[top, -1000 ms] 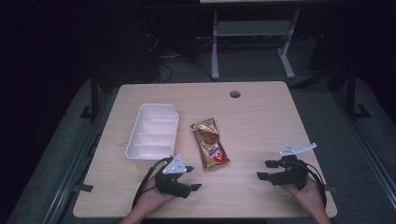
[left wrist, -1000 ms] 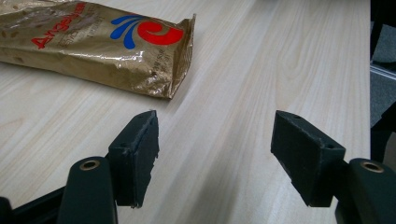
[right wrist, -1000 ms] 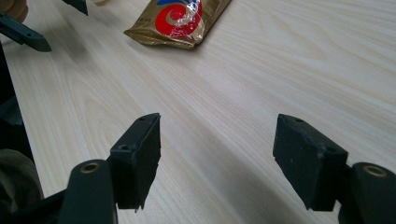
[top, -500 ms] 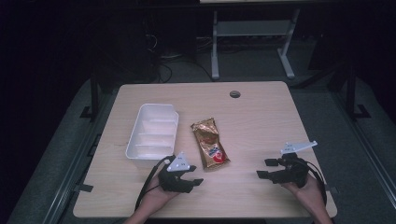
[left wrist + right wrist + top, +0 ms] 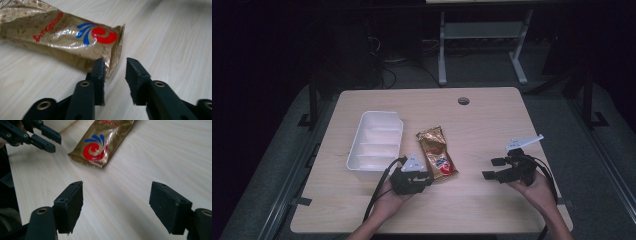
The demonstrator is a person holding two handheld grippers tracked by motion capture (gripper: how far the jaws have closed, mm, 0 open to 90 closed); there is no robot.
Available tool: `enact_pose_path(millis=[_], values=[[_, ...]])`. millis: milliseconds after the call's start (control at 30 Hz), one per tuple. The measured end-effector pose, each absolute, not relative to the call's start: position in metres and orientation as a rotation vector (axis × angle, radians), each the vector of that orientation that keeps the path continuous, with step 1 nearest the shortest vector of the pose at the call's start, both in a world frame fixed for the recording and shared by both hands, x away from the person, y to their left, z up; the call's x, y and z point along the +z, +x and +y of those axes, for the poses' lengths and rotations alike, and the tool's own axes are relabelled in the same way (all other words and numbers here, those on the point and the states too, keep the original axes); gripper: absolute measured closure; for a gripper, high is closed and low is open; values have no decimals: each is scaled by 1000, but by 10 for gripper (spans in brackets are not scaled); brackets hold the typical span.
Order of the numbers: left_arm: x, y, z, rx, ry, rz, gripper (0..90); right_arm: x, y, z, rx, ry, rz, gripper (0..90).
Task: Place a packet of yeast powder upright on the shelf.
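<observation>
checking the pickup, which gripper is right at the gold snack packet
The left gripper: its jaws straddle the gold snack packet's corner. The right gripper stands well apart.

My snack packet point(image 5: 62, 37) is crinkled foil film, gold and glossy, throwing bright glints around its printed red and blue swirl. My table point(image 5: 492, 125) is pale wood-grain laminate, smooth with a soft sheen. At ten o'clock from the packet, the white tray point(image 5: 357, 155) looks like smooth, satin plastic. My left gripper point(image 5: 115, 72) has matt black pads, rough-edged.
</observation>
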State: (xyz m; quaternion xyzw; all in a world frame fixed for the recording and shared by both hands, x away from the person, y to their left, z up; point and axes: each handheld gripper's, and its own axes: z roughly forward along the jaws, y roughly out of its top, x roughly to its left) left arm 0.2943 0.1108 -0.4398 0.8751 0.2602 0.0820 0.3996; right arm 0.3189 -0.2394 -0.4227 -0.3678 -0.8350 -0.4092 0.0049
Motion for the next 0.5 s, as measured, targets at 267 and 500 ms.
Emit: enact_pose_path(millis=[267,500], values=[[-439,316,93,211,2240,690,856,-407,360,-217,-1275,-1130,-2612,262],[-437,327,83,226,2261,706,883,-396,392,-194,-1226,-1095,-2645,261]])
